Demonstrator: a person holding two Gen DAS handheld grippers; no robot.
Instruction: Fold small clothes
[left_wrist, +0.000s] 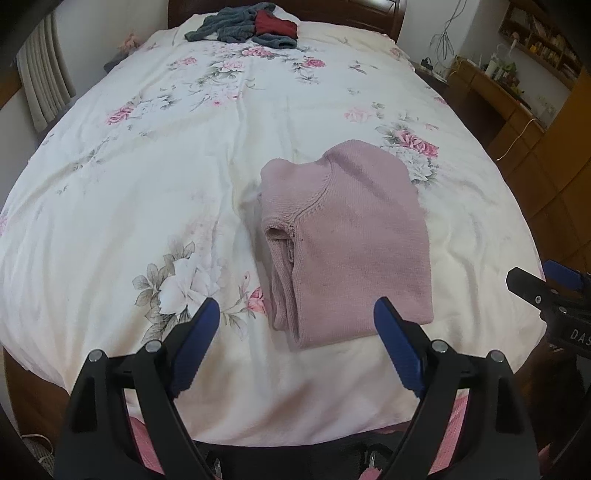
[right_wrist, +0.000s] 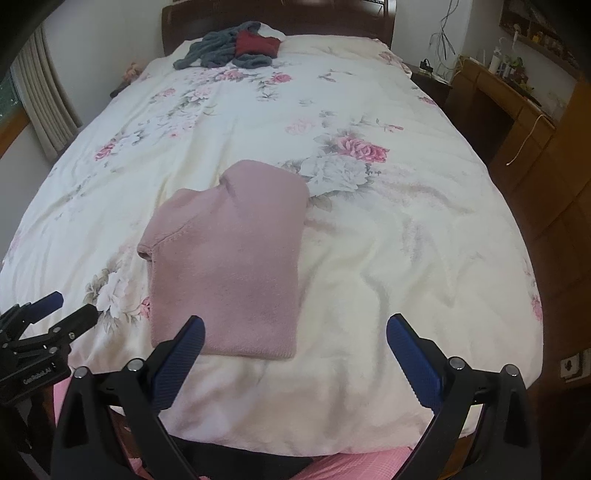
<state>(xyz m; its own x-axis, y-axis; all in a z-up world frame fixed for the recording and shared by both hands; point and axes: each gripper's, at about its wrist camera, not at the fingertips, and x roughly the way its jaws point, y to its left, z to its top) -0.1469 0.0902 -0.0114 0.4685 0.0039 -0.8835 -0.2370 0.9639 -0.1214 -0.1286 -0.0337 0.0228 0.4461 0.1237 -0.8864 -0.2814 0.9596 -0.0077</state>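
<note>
The pink sweater (left_wrist: 347, 251) lies folded on the near part of the bed (left_wrist: 147, 192), just beyond my fingers. My left gripper (left_wrist: 297, 343) and right gripper (right_wrist: 295, 354) both hover spread wide, holding nothing. Grey and red clothes (left_wrist: 243, 24) lie heaped at the far end.

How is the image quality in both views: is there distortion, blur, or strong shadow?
Left wrist view: strong fisheye bending, the bed edges curve, corners are dark; the pink sweater is fairly sharp, light soft. Right wrist view: the same curving and dark corners; the sweater looks slightly soft, with no hard shadows or glare.
</note>
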